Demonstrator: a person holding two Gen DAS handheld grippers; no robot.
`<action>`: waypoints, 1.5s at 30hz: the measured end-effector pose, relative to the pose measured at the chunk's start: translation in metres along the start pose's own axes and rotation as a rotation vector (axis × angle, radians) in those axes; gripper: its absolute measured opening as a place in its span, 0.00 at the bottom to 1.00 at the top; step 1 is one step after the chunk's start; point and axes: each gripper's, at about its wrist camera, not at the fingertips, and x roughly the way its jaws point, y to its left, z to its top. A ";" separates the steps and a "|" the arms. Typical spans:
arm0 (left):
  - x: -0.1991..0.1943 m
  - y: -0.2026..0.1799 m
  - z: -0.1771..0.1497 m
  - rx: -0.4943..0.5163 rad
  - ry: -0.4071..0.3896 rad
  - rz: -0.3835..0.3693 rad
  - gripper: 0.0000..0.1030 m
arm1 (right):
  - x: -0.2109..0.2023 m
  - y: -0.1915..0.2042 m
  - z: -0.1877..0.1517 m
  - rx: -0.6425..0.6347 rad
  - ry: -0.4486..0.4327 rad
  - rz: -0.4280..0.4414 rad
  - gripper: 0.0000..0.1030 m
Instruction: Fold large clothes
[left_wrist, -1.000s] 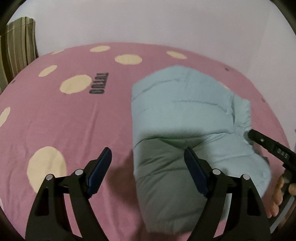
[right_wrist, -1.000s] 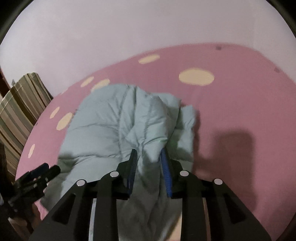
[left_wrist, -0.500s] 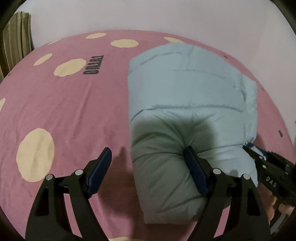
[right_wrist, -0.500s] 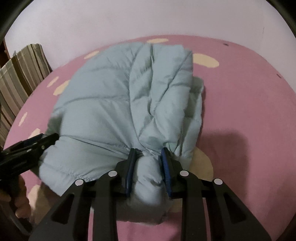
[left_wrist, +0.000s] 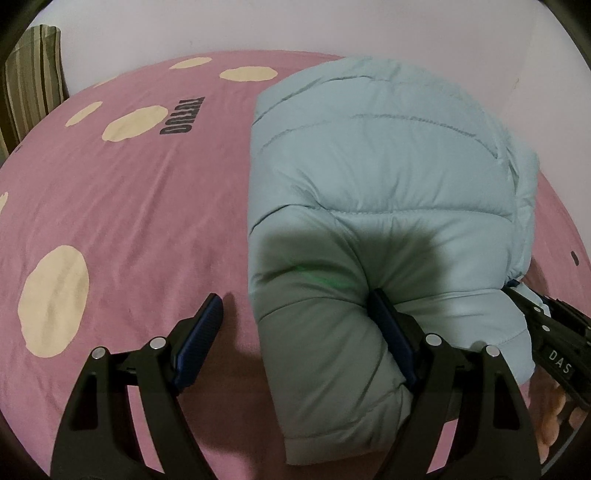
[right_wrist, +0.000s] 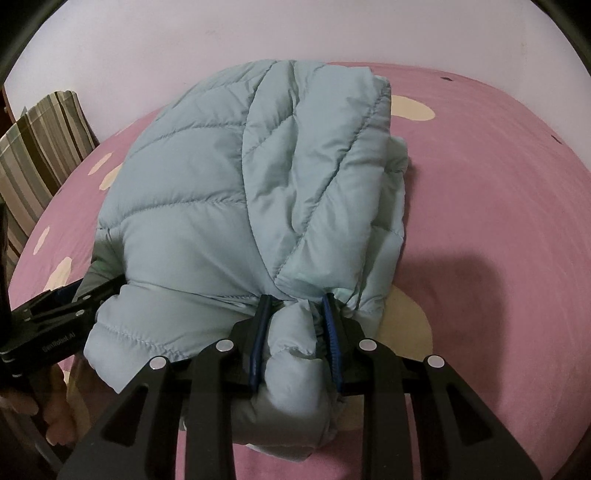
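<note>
A pale blue quilted puffer jacket (left_wrist: 388, 166) lies folded in a thick bundle on the pink bed. My left gripper (left_wrist: 295, 299) is open wide at the bundle's near left corner. Its right finger (left_wrist: 391, 332) digs into the padding, while its left finger (left_wrist: 199, 332) stands clear over the sheet. In the right wrist view the jacket (right_wrist: 221, 184) fills the middle, and my right gripper (right_wrist: 295, 298) is shut on a bunched fold at its near edge. Each gripper shows in the other's view: the right gripper (left_wrist: 546, 332) at the jacket's right edge, the left gripper (right_wrist: 66, 306) at its left edge.
The pink sheet (left_wrist: 129, 221) carries cream dots and dark lettering (left_wrist: 183, 116). A striped pillow (right_wrist: 40, 147) leans at the far left by the white wall (right_wrist: 258, 33). Fingers of a hand (left_wrist: 554, 413) hold the right gripper's handle.
Both grippers sank toward the bed with the jacket, which settled into a flatter bundle and now fills more of each view. The right grip stayed closed; the left jaws stayed wide.
</note>
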 end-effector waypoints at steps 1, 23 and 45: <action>-0.001 -0.001 0.000 0.000 -0.003 0.000 0.79 | 0.000 0.000 0.000 0.001 -0.002 0.000 0.26; -0.063 0.012 0.078 0.007 -0.158 -0.016 0.77 | -0.066 -0.001 0.068 0.046 -0.173 0.016 0.29; 0.041 -0.019 0.104 0.083 0.001 0.076 0.77 | 0.050 -0.018 0.088 0.066 -0.028 -0.097 0.33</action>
